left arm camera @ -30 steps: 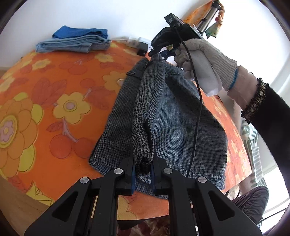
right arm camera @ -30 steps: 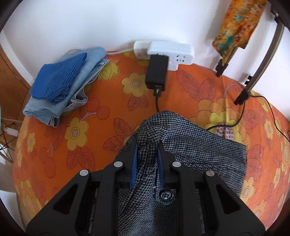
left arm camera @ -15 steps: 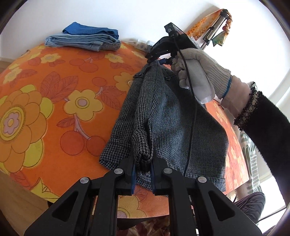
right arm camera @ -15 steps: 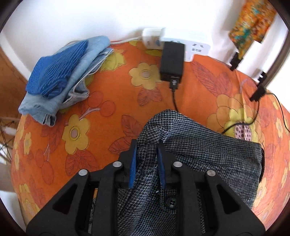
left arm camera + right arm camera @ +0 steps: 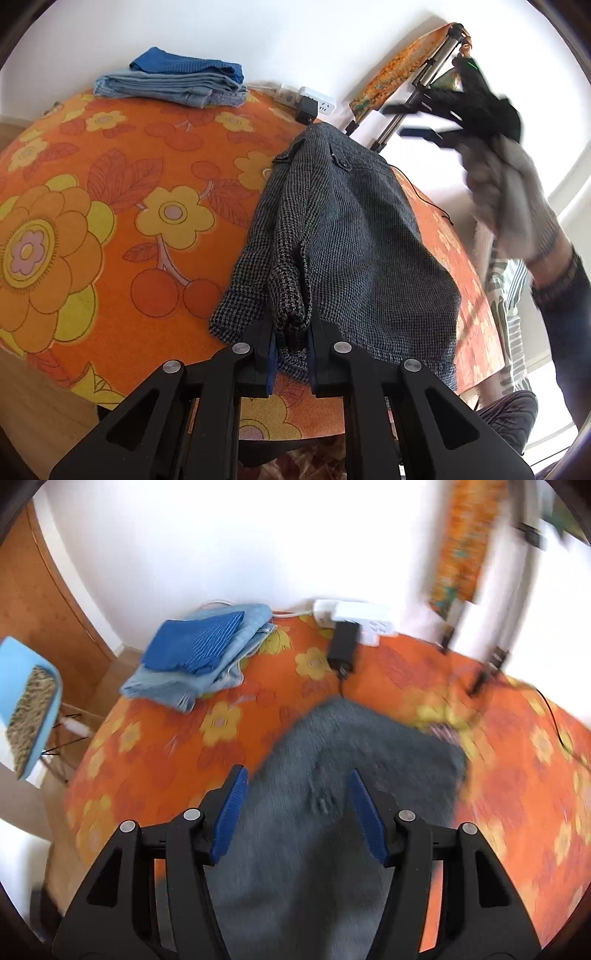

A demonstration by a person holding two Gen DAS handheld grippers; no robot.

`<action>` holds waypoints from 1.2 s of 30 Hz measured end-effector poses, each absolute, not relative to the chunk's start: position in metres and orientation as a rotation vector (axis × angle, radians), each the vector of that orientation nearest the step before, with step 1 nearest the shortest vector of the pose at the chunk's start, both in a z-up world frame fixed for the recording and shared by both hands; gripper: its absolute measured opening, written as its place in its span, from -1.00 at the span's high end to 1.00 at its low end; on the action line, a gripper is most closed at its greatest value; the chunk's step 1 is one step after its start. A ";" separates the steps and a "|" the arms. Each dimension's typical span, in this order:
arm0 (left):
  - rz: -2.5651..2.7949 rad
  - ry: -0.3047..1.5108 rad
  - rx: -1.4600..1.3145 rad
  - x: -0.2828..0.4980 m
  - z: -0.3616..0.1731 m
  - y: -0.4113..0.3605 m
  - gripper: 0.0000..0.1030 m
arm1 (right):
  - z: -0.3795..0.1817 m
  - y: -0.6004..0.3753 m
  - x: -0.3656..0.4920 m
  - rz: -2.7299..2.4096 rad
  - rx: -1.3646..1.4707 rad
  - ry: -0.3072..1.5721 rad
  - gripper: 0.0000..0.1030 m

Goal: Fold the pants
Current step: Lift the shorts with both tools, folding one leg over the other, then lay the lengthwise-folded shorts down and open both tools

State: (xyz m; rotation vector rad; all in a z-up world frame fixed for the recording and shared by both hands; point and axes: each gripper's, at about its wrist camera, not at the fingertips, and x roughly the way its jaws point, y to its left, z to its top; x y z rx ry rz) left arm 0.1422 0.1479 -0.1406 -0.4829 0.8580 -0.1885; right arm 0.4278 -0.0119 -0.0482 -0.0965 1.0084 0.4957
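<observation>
Grey houndstooth pants (image 5: 354, 236) lie folded lengthwise on the orange flowered tablecloth (image 5: 110, 206), waistband at the far end. My left gripper (image 5: 290, 332) is shut on a bunched fold of the pants at the near hem. My right gripper (image 5: 295, 794) hangs above the pants (image 5: 332, 775), its jaws opening, blue pads apart and touching no cloth. In the left wrist view, the right gripper (image 5: 424, 122) is a blur up at the right, held by a gloved hand (image 5: 513, 206).
A stack of folded blue clothes (image 5: 173, 83) (image 5: 199, 653) lies at the far side of the table. A white power strip with a black adapter (image 5: 351, 624) sits by the wall. Tripod legs (image 5: 424, 85) stand at the far right. A blue chair (image 5: 26, 701) is left of the table.
My right gripper let go of the waistband, opened its jaws and lifted up and away. The waistband now lies flat on the table. My left gripper kept its hold on the hem.
</observation>
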 end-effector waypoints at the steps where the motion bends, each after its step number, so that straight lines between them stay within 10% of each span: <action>1: -0.189 0.858 -0.493 0.142 -0.141 0.149 0.78 | -0.045 -0.026 0.413 0.499 -0.088 1.014 -0.17; 23: -0.147 0.870 -0.509 0.147 -0.138 0.153 0.77 | -0.144 -0.111 0.205 0.648 0.047 1.218 -0.17; 27: -0.155 0.866 -0.493 0.148 -0.136 0.152 0.77 | -0.147 -0.107 0.199 0.687 0.106 1.254 0.67; 36: -0.136 0.862 -0.477 0.148 -0.129 0.153 0.77 | -0.106 -0.115 0.187 0.743 0.246 1.183 0.82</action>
